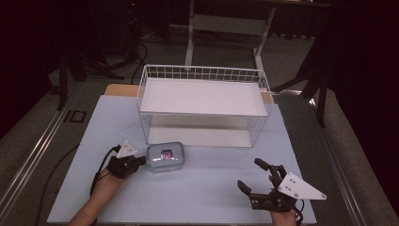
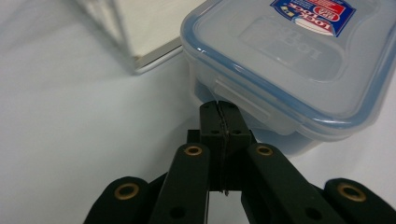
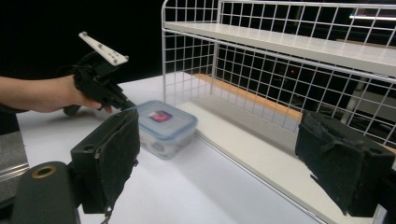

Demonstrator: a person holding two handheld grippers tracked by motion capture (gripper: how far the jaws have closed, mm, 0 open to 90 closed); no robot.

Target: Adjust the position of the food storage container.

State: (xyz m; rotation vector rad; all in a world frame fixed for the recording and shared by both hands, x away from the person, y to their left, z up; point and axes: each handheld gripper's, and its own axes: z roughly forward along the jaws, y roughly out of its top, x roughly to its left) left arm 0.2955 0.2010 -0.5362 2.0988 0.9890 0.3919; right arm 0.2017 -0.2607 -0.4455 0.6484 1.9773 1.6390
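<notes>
**Closed jaws meet lidded box at foot of wire rack**

The box's contents cannot be made out: the plastic container is clouded and translucent, and in the left gripper view its far end runs off the top and right edges, cutting the label partway through its lettering. In the high view that label is a small red-and-blue smudge, too small to read. The left gripper sits dark against a dark hand, so its fingertips are hard to separate there; its own camera settles the matter, showing the two jaws pressed flat together with nothing between them, their tips at the latch flap on the container's near side, touching it or just short of it.

The container is a low rectangle with rounded corners, a clear lid rimmed in blue and a raised panel moulded in the top. It stands on the pale tabletop just in front of the white wire rack, near the rack's left front corner.

The right gripper rests well apart at the table's near right, jaws spread wide and holding nothing.
</notes>
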